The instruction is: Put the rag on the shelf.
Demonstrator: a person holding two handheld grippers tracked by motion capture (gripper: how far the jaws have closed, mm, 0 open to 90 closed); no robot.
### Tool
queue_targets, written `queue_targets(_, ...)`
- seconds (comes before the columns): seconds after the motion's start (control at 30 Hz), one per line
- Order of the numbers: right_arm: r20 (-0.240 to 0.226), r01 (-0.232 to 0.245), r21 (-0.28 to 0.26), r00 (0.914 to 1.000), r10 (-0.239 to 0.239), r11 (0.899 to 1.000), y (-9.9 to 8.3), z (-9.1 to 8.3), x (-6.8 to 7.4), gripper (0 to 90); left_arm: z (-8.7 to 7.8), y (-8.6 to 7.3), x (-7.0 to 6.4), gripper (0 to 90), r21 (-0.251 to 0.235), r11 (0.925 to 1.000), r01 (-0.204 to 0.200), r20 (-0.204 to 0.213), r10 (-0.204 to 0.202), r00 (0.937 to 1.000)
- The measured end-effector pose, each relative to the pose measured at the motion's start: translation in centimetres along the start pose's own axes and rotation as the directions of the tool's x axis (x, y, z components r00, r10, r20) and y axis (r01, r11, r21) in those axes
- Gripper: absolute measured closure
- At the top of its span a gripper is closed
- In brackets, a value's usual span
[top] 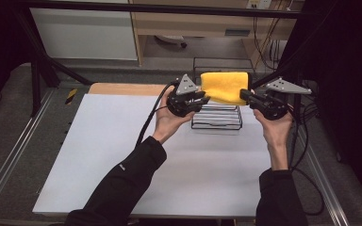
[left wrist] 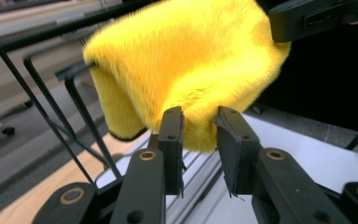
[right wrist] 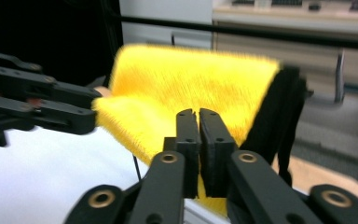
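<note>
My black jaws flank a bright yellow cloth (top: 225, 86) with dark edging, above a black wire rack (top: 217, 117) on the white table (top: 122, 155).

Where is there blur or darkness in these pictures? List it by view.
High view: sharp, dark at both side edges. Left gripper view: cloth smeared, rack wires soft, left gripper crisp. Right gripper view: cloth and background blurred, right gripper sharp.

- A white table (top: 122, 160) is lying under the work area.
- Grey floor (top: 9, 117) is showing beside it.
- A pale cabinet (top: 85, 33) is standing behind.
</note>
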State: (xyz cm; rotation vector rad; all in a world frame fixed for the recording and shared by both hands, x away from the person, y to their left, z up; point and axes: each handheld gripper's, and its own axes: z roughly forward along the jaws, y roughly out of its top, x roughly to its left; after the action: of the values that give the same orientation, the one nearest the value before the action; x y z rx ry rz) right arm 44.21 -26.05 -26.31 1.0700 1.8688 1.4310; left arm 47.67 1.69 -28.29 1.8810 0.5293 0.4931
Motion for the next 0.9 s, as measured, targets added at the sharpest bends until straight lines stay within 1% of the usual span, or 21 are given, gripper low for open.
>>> queue_targets(0.1, 0.005, -0.024, 0.026, 0.9997, 0.024, 0.999, -1.2, 0.6, -0.5, 89.7, 0.4, -0.6, 0.3, 71.9, 0.005, 0.9995, 0.031, 0.014, -0.031, 0.9994)
queue_targets(0.17, 0.013, -0.031, 0.033, 0.9994, 0.031, 0.999, -1.8, 1.0, -0.8, 89.5, 0.7, -0.8, 0.5, 73.4, 0.015, 0.9988, 0.047, 0.016, -0.047, 0.9987)
queue_targets(0.33, 0.027, -0.044, 0.041, 0.9987, 0.043, 0.998, -3.1, 1.8, -1.4, 87.2, 1.5, -1.1, 0.9, 82.7, 0.037, 0.9951, 0.092, 0.012, -0.092, 0.9957)
queue_targets(0.47, 0.021, -0.04, 0.038, 0.999, 0.039, 0.999, -3.6, 2.0, -1.4, 85.3, 2.0, -1.4, 1.2, 89.7, 0.054, 0.9917, 0.116, 0.008, -0.117, 0.9931)
queue_targets(0.6, 0.008, -0.029, 0.023, 0.9995, 0.029, 0.999, -3.5, 1.5, -1.1, 81.7, 1.7, -1.5, 1.4, 89.8, 0.051, 0.9909, 0.125, 0.01, -0.125, 0.992)
queue_targets(0.63, 0.006, -0.028, 0.016, 0.9996, 0.028, 0.999, -3.4, 1.3, -1.0, 80.0, 1.5, -1.5, 1.3, 89.6, 0.046, 0.9912, 0.124, 0.013, -0.125, 0.9921)
queue_targets(0.73, -0.012, -0.023, 0.003, 0.9997, 0.023, 1.0, -3.0, 0.6, -0.5, 74.2, 0.6, -1.5, 1.4, 81.3, 0.04, 0.9916, 0.123, 0.016, -0.124, 0.9921)
queue_targets(0.83, -0.032, -0.033, -0.007, 0.999, 0.032, 0.999, -2.8, -0.1, -0.1, 66.6, -0.3, -1.7, 1.5, 73.8, 0.051, 0.9893, 0.137, 0.028, -0.138, 0.99)
queue_targets(0.9, -0.041, -0.035, 0.001, 0.9985, 0.035, 0.999, -2.7, -0.4, 0.3, 60.3, -1.0, -2.1, 1.6, 69.0, 0.067, 0.9876, 0.142, 0.035, -0.144, 0.9889)
